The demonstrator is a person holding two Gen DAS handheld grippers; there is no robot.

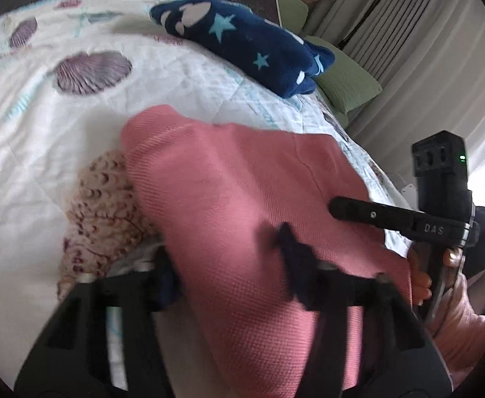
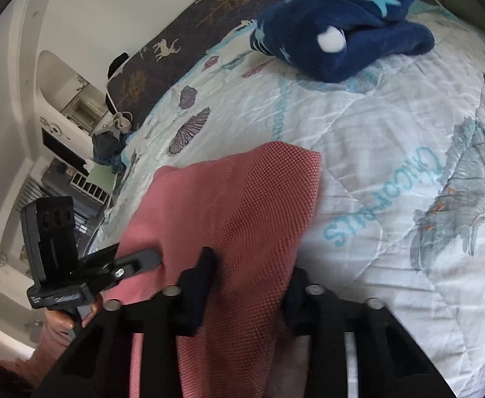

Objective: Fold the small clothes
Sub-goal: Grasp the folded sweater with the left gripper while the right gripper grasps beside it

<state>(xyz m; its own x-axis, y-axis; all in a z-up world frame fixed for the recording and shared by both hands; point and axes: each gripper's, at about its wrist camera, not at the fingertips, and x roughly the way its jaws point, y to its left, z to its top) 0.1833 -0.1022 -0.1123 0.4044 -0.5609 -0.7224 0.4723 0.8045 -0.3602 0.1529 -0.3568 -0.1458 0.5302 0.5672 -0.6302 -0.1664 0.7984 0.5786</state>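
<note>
Both grippers, left gripper (image 1: 229, 265) and right gripper (image 2: 249, 285), grip the pink garment (image 1: 242, 179) between their fingers, its length running ahead over the bed (image 2: 391, 165).

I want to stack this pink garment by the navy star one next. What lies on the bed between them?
Only bare quilt separates the pink garment from the navy star garment; both wrist views show that.

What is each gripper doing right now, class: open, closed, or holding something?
Left gripper: closed on the pink knit garment.
Right gripper: closed on the same pink knit garment, at another part.
</note>
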